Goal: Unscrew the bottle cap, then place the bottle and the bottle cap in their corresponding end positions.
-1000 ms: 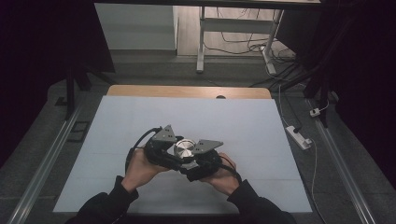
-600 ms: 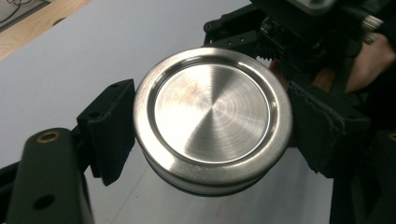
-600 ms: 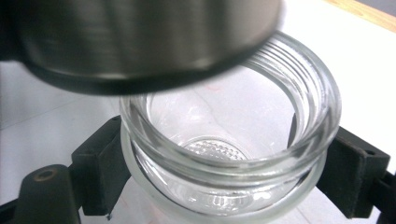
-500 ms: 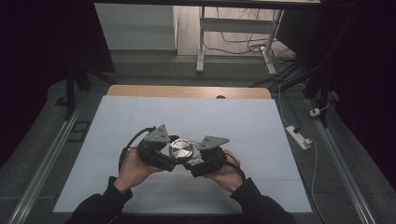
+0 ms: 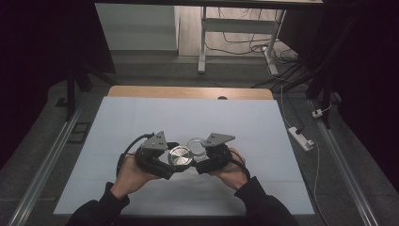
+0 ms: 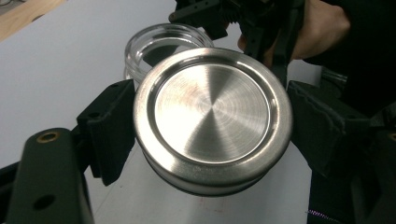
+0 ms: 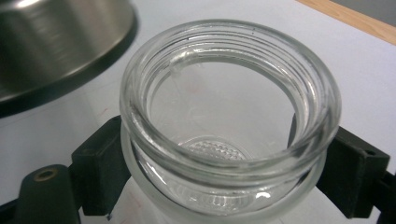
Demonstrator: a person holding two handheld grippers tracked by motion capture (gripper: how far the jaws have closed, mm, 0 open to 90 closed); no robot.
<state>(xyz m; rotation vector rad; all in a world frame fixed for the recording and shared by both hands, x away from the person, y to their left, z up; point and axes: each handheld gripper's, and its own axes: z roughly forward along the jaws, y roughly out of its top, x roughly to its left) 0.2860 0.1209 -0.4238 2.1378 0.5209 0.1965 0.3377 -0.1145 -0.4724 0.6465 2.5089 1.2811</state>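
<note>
Presently, above the desk's (image 5: 141, 117) near middle, the left gripper (image 6: 205, 140) clamps a stiff, slick steel lid (image 6: 212, 114) by its rim, while the right gripper (image 7: 224, 172) grips the fragile, smooth glass jar (image 7: 229, 121) below its threaded neck.

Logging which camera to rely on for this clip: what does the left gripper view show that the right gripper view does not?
The left gripper view shows the flat brushed top of the metal lid, clamped between the left hand-held gripper's black jaws, and beyond it the person's right hand.

The right gripper view looks down into the empty glass jar, its threaded mouth open, clamped by the right hand-held gripper; of the lid it catches just the side wall.

Both show lid and jar apart, over the white table surface.
</note>
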